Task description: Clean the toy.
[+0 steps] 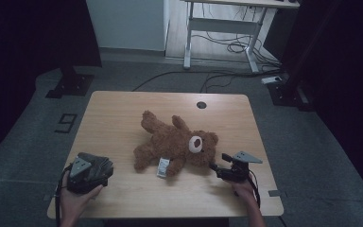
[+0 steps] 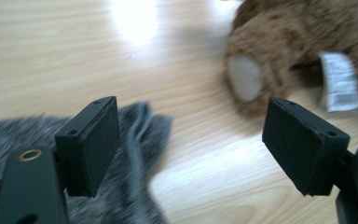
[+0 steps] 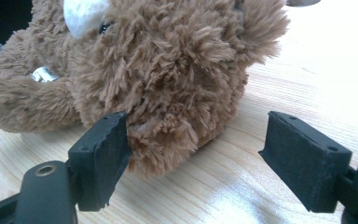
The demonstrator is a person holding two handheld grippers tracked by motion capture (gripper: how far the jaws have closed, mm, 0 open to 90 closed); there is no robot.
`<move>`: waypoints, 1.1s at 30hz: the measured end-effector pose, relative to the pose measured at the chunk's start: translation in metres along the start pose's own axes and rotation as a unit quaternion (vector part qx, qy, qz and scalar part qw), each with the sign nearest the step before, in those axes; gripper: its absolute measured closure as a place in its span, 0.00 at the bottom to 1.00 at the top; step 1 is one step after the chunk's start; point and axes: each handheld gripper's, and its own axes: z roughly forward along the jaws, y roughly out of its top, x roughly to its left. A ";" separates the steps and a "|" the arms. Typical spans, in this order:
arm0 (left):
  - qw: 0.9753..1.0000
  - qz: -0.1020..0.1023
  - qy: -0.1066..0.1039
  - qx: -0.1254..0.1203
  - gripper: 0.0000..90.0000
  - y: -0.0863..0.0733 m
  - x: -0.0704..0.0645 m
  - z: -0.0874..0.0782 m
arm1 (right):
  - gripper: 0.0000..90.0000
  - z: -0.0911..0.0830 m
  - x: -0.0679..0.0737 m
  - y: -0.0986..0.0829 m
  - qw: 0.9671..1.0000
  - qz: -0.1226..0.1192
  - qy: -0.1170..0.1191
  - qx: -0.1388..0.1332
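Observation:
A brown teddy bear (image 1: 175, 144) lies on its back in the middle of the wooden table (image 1: 118, 113), head toward the right, with a white tag (image 1: 163, 167) at its side. My right gripper (image 1: 219, 161) stands open beside the bear's head (image 3: 168, 70); its left jaw touches the fur. My left gripper (image 1: 94, 170) is open at the table's front left, over a grey fuzzy cloth (image 2: 140, 140) that lies under its left jaw. Ahead of it are the bear's foot (image 2: 256, 74) and the tag (image 2: 340, 81).
A round cable hole (image 1: 201, 104) sits near the table's far edge. Behind the table stand a white desk frame (image 1: 227, 23) with cables on the floor, and a black stand base (image 1: 71, 85) at the left. Bare wood lies at the table's far left.

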 end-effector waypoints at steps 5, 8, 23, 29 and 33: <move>1.000 0.004 -0.024 -0.005 0.22 0.010 -0.018 0.010 | 0.26 -0.002 0.002 -0.002 1.000 -0.004 0.000 0.001; 0.999 0.009 -0.049 -0.004 0.22 0.014 -0.035 0.028 | 0.26 -0.002 0.002 -0.003 1.000 -0.003 -0.003 0.001; 0.995 0.026 -0.091 0.031 0.25 0.008 -0.072 0.063 | 0.27 -0.008 0.007 -0.001 1.000 -0.022 -0.008 -0.006; 0.993 0.028 -0.104 0.046 0.26 -0.001 -0.078 0.067 | 0.26 -0.012 0.013 -0.003 0.999 -0.029 -0.014 -0.006; 0.993 0.028 -0.104 0.056 0.27 -0.007 -0.078 0.068 | 0.26 -0.016 0.018 -0.007 0.999 -0.029 -0.018 -0.002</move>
